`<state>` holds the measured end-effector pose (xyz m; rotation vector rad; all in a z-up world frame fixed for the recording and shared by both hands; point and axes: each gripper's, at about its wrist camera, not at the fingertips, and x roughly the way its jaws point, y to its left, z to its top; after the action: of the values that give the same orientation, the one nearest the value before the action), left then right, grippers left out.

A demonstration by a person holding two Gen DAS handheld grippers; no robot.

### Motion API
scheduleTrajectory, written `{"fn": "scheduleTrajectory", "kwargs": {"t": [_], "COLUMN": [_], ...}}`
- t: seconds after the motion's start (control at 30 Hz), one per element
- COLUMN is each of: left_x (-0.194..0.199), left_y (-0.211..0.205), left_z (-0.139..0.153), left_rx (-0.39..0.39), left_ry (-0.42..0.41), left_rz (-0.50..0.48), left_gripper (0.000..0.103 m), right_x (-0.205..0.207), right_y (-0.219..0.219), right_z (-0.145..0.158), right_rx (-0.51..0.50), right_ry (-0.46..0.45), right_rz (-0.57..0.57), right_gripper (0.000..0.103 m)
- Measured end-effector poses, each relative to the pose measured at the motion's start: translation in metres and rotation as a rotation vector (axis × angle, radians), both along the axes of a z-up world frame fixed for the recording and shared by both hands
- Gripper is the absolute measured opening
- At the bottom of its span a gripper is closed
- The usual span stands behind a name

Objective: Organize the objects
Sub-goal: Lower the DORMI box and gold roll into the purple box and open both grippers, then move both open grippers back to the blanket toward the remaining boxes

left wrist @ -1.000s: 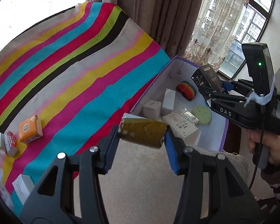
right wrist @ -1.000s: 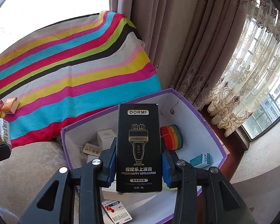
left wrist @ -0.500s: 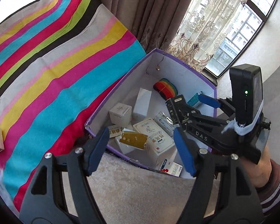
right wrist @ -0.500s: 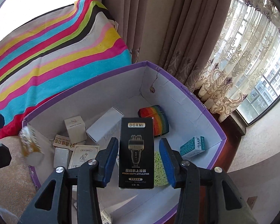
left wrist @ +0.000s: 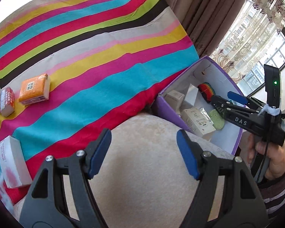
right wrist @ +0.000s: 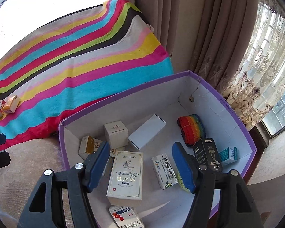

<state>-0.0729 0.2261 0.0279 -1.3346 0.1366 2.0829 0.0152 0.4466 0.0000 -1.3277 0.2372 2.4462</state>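
Now both tongs hang empty. The left tongs (left wrist: 144, 153) are spread wide over the beige cushion (left wrist: 142, 171), nothing between the blue pads, and they have just been opening. The right tongs (right wrist: 140, 164) hover over the purple box (right wrist: 237, 121), jaws apart and bare, having just opened too; a hand (left wrist: 269, 161) holds them at the right of the left view.

The black carton (right wrist: 207, 156) leans in the box just beside the right pad, free of it, next to a teal packet (right wrist: 228, 154). The rainbow roll (right wrist: 191, 128) lies near the far wall. A cream box (right wrist: 126, 174) lies flat in the middle, with a green-and-white packet (right wrist: 164, 171) beside it, and a gold packet (right wrist: 88, 147) sits against the near-left wall.

On the striped cloth (left wrist: 85, 47), well apart from the box, an orange pack (left wrist: 34, 89) rests beside a red one (left wrist: 7, 101), and a white box (left wrist: 12, 161) lies near the edge.
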Motion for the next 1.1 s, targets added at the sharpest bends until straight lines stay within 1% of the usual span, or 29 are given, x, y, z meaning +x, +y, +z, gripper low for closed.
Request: {"fn": "scheduleTrajectory", "kwargs": {"t": [0.03,0.13,0.23,0.33,0.4,0.57,0.63,0.73,0.77,0.83,0.9,0.93,1.0,1.07,1.1], "left_x": [-0.002,-0.010,-0.023,-0.032,-0.037,-0.049,-0.056,-0.080,-0.090,-0.116,-0.141,-0.154,-0.174,-0.184,-0.185], "left_y": [-0.012,-0.053,-0.090,-0.123,-0.148,-0.205,-0.222,-0.240,-0.244,-0.249,-0.253,-0.255,-0.261,-0.268,-0.269], "left_z": [0.001,0.004,0.006,0.006,0.006,0.004,0.006,0.015,0.019,0.027,0.030,0.030,0.021,0.010,0.002], "left_rx": [0.006,0.037,0.059,0.045,0.055,0.055,0.033,0.024,0.000,-0.026,-0.053,-0.040,0.004,0.080,0.107], "left_ry": [-0.001,-0.002,-0.009,0.014,0.016,0.012,0.011,0.000,0.004,0.023,0.038,0.041,0.020,-0.005,-0.018], "left_rz": [0.029,0.134,0.235,0.312,0.370,0.498,0.543,0.565,0.581,0.565,0.582,0.597,0.632,0.673,0.676], "left_gripper": [0.074,0.074,0.074,0.074,0.074,0.074,0.074,0.074,0.074,0.074,0.074,0.074,0.074,0.074,0.074], "right_x": [-0.002,-0.013,-0.032,-0.051,-0.062,-0.087,-0.099,-0.120,-0.128,-0.145,-0.161,-0.169,-0.182,-0.191,-0.194], "right_y": [-0.003,-0.012,-0.042,-0.078,-0.100,-0.142,-0.158,-0.181,-0.189,-0.208,-0.227,-0.236,-0.255,-0.267,-0.271], "right_z": [0.004,0.015,0.020,0.022,0.026,0.031,0.030,0.032,0.033,0.035,0.036,0.036,0.035,0.029,0.026], "right_rx": [0.001,-0.077,-0.071,-0.062,-0.045,-0.037,-0.035,-0.063,-0.073,-0.080,-0.103,-0.110,-0.094,-0.101,-0.110], "right_ry": [0.004,0.041,0.035,0.024,0.028,0.030,0.021,0.019,0.024,0.041,0.052,0.059,0.071,0.070,0.067], "right_rz": [0.004,0.026,0.093,0.196,0.249,0.331,0.350,0.374,0.387,0.410,0.427,0.436,0.445,0.441,0.435], "right_gripper": [0.070,0.074,0.075,0.075,0.075,0.077,0.078,0.078,0.078,0.078,0.078,0.078,0.080,0.081,0.081]}}
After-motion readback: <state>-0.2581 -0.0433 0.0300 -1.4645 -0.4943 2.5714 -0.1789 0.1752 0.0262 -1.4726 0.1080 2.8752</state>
